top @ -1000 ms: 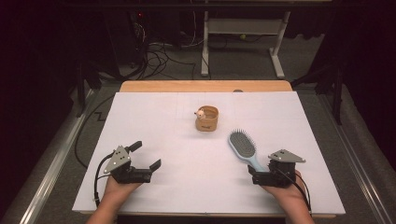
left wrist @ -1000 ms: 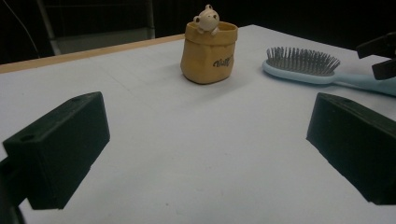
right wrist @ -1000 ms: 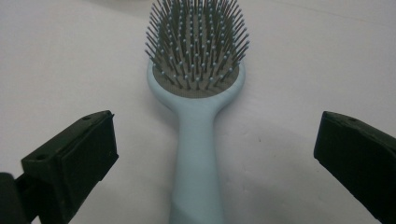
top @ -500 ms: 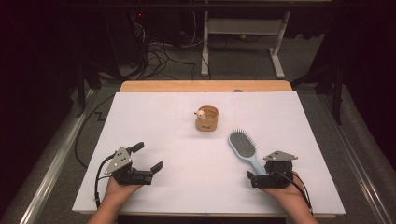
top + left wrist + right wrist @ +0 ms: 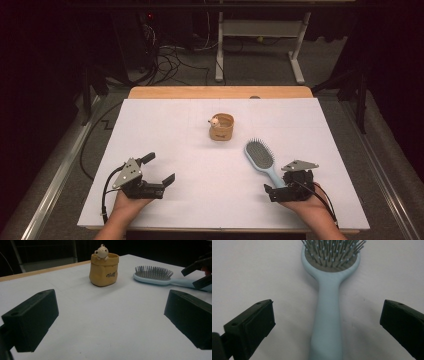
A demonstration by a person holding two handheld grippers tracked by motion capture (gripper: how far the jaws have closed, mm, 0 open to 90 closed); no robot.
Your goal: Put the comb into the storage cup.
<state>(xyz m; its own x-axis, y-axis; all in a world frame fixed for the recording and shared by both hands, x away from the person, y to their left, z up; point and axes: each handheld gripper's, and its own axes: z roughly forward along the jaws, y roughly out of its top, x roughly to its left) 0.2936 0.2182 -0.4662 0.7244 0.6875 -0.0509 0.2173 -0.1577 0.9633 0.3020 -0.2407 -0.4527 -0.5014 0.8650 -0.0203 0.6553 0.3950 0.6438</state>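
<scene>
A light blue hairbrush [image 5: 259,153] lies bristles-up on the white table [image 5: 200,200], its handle pointing to the near right. My right gripper [image 5: 283,186] is at the handle's end, open. In the right gripper view the handle [image 5: 327,315] runs between the two wide-apart jaws, touching neither. A tan pouch-shaped cup [image 5: 221,127] with a small bear figure on its rim stands upright at mid-table. My left gripper [image 5: 160,168] rests open at the near left, holding nothing. Its view looks across bare table at the cup [image 5: 103,269] and the brush [image 5: 153,275].
The white sheet covers a wooden table whose far edge [image 5: 220,92] shows. Beyond it stand a desk frame [image 5: 260,50] and cables on a dark floor. A metal rail [image 5: 55,180] runs along the table's left side. My right gripper [image 5: 200,272] shows at the left gripper view's right edge.
My right gripper has shifted slightly left and toward the near edge, settling over the brush handle's end. The left gripper has barely moved. Brush and cup are still.
</scene>
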